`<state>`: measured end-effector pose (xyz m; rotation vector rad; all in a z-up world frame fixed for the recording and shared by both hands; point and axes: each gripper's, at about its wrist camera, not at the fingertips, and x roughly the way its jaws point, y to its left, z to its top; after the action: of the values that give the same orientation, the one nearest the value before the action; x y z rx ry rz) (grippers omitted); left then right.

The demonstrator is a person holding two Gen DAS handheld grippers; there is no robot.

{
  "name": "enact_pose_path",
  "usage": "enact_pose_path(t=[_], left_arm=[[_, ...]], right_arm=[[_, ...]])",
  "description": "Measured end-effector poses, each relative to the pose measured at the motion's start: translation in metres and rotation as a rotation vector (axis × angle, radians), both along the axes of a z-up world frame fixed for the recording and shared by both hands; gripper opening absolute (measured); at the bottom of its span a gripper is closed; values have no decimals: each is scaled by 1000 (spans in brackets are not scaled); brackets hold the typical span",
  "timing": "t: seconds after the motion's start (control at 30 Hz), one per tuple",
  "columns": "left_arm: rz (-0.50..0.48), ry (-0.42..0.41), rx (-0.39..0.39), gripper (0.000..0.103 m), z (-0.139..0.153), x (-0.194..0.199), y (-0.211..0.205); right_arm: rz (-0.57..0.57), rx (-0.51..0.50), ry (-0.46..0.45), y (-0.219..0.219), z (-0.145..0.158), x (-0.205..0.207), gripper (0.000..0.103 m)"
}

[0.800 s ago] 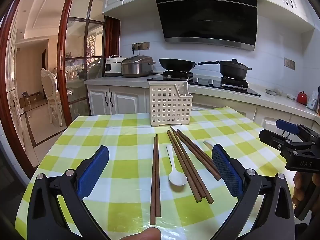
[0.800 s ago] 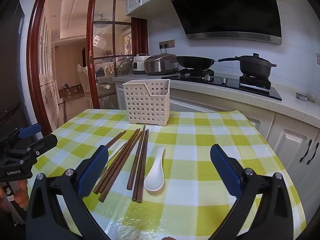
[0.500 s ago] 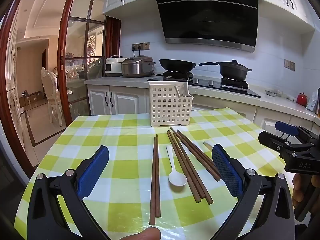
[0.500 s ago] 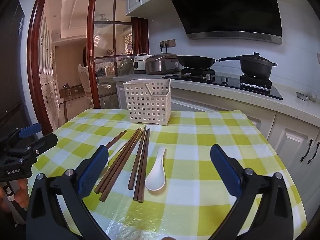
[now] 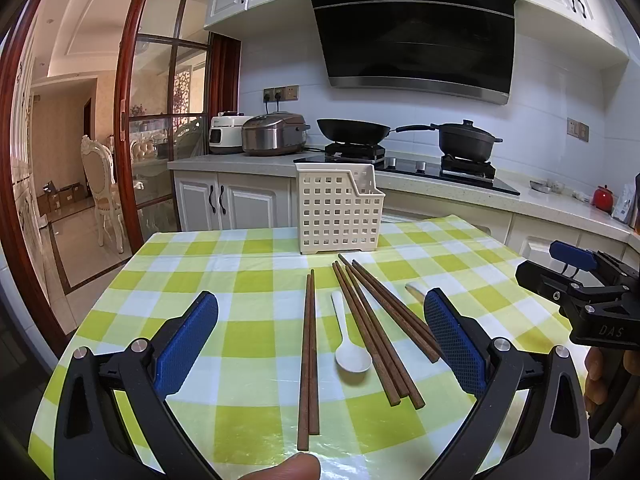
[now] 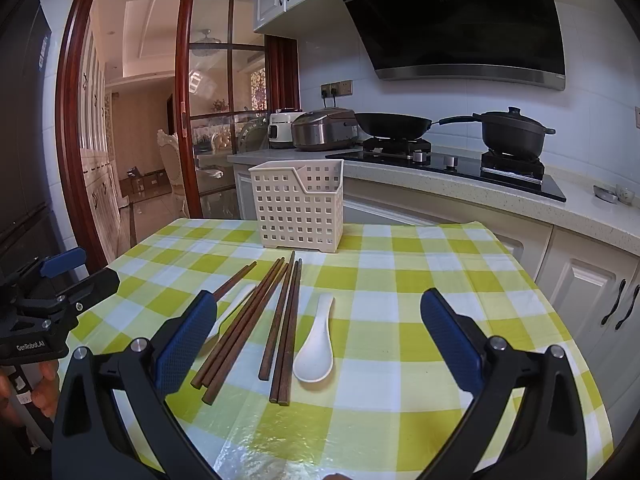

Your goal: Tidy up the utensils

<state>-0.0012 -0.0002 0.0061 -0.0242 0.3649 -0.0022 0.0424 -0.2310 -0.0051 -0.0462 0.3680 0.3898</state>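
Observation:
A white perforated basket (image 5: 338, 208) (image 6: 300, 208) stands upright at the far side of the checked table. In front of it lie several brown chopsticks: one pair (image 5: 309, 356) (image 6: 286, 328) and a looser bundle (image 5: 380, 328) (image 6: 244, 328). A white spoon (image 5: 352, 352) (image 6: 316, 348) lies among them. A second white spoon (image 5: 416, 290) (image 6: 236, 304) is partly hidden. My left gripper (image 5: 320, 344) hovers open over the near chopsticks and holds nothing. My right gripper (image 6: 318, 340) is open too, above the spoon, and empty. Each gripper shows at the edge of the other's view: the right gripper (image 5: 580, 280) and the left gripper (image 6: 52, 300).
The green-and-white tablecloth (image 5: 248, 280) covers the table up to its edges. Behind runs a counter with rice cookers (image 5: 276, 138), a wok (image 5: 352, 130) and a pot (image 5: 466, 142) on the stove. A glass door (image 5: 160, 140) and a chair (image 5: 100, 184) are at left.

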Motion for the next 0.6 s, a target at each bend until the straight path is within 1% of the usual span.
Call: enact_pose_path(t=[0.2, 0.23, 0.6], left_arm=[[-1, -5, 1, 96, 4, -2, 0], [2, -7, 0, 96, 0, -2, -1], [1, -8, 0, 96, 1, -2, -2]], right_arm=[[1, 3, 0, -2, 2, 1, 99], [1, 2, 1, -2, 2, 2, 99], [2, 5, 1, -2, 2, 1, 99]])
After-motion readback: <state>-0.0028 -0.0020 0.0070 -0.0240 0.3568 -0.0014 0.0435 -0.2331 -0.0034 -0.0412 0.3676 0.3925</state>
